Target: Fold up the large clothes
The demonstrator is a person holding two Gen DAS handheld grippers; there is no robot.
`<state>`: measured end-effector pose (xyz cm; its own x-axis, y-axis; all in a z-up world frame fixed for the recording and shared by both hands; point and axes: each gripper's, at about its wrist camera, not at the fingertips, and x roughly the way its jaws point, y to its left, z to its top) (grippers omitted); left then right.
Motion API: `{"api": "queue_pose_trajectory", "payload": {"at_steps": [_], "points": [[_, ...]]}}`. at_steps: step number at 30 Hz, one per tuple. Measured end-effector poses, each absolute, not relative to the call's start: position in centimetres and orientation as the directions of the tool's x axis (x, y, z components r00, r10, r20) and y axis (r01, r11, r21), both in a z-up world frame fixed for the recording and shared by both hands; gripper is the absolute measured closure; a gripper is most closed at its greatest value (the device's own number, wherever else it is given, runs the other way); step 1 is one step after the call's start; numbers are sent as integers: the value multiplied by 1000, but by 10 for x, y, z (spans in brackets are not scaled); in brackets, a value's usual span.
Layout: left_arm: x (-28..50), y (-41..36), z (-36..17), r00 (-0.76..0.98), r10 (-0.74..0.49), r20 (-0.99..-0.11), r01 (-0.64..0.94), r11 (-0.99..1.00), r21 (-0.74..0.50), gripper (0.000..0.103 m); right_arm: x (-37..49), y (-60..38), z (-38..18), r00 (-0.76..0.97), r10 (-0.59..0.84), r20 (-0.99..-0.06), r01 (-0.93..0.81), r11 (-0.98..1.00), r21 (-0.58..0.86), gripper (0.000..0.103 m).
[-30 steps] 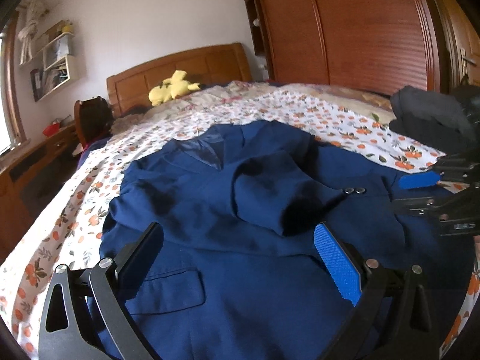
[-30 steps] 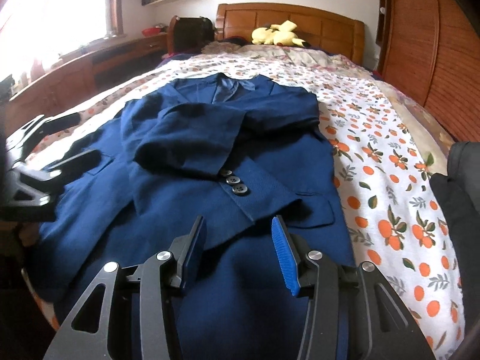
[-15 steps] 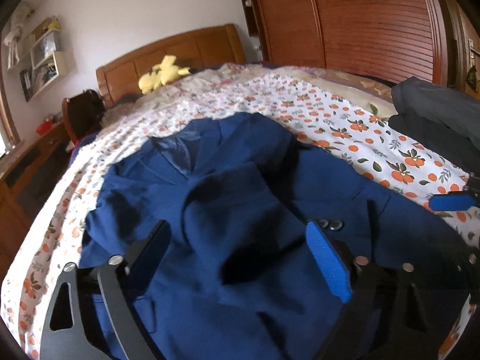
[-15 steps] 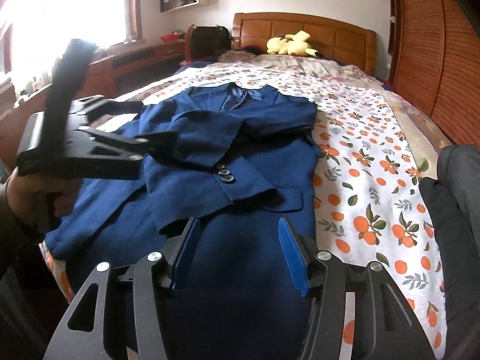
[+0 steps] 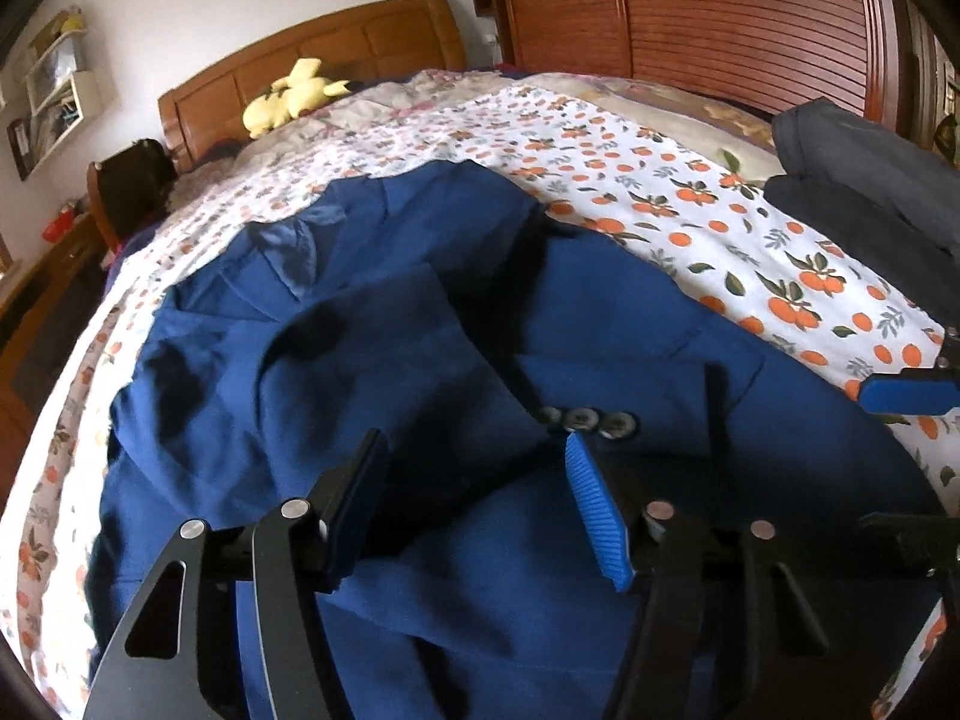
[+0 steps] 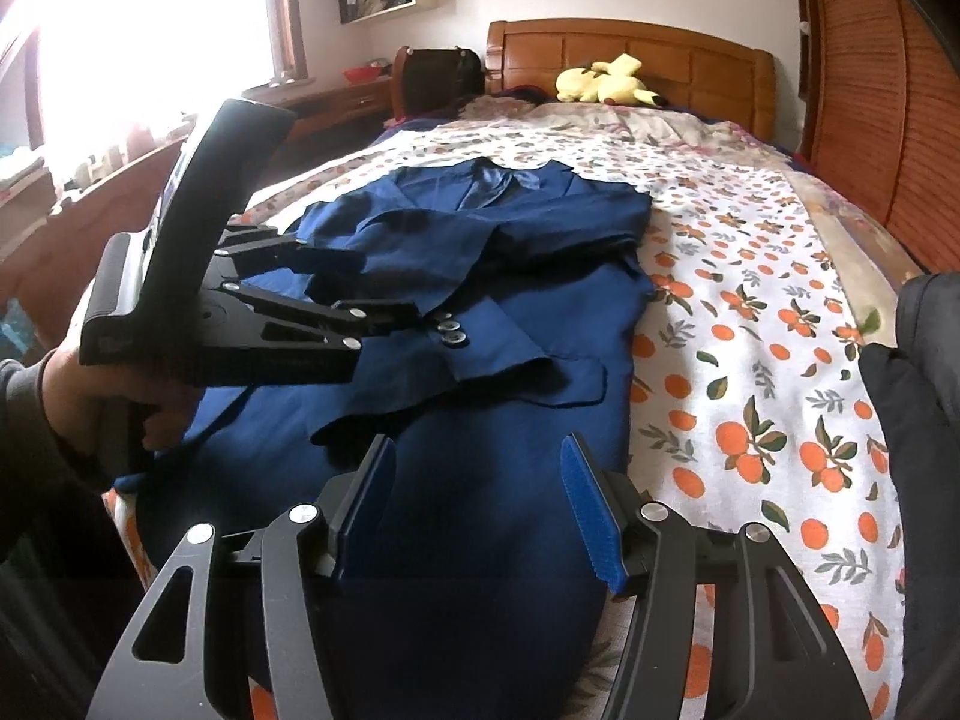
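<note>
A navy blue suit jacket (image 5: 372, 372) lies flat on the bed, collar toward the headboard, both sleeves folded across its front; it also shows in the right wrist view (image 6: 480, 276). Three cuff buttons (image 5: 582, 419) sit on the upper sleeve. My left gripper (image 5: 474, 498) is open and empty, low over the sleeve cuff near the buttons. In the right wrist view the left gripper (image 6: 390, 312) reaches over the jacket from the left. My right gripper (image 6: 477, 504) is open and empty above the jacket's hem; one blue pad of it shows in the left wrist view (image 5: 906, 393).
The bed has a white sheet with orange fruit print (image 6: 750, 360). A dark folded garment pile (image 5: 864, 192) lies at the right edge. A yellow plush toy (image 6: 606, 81) sits by the wooden headboard (image 6: 630, 54). A wardrobe (image 5: 690, 6) stands on the right, a desk (image 6: 312, 108) on the left.
My left gripper has moved right and down over the jacket toward the sleeve buttons. My right gripper has pulled back toward the hem and risen slightly. Both stayed open.
</note>
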<state>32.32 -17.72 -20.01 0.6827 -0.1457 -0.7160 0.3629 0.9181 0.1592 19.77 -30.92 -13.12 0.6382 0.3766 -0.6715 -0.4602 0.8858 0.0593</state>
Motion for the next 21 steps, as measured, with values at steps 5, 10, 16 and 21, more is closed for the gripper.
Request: {"api": "queue_pose_trajectory", "payload": {"at_steps": [5, 10, 16, 21], "points": [[330, -189, -213, 652, -136, -746, 373, 914, 160, 54, 194, -318, -127, 654, 381, -654, -453, 889, 65, 48], [337, -187, -212, 640, -139, -756, 355, 926, 131, 75, 190, -328, -126, 660, 388, -644, -444, 892, 83, 48], [340, -184, -209, 636, -121, -762, 325, 938, 122, 99, 181, -337, -123, 669, 390, -633, -441, 894, 85, 48], [327, -175, -173, 709, -130, -693, 309, 941, 139, 99, 173, -343, -116, 691, 359, -628, -416, 907, 61, 48]]}}
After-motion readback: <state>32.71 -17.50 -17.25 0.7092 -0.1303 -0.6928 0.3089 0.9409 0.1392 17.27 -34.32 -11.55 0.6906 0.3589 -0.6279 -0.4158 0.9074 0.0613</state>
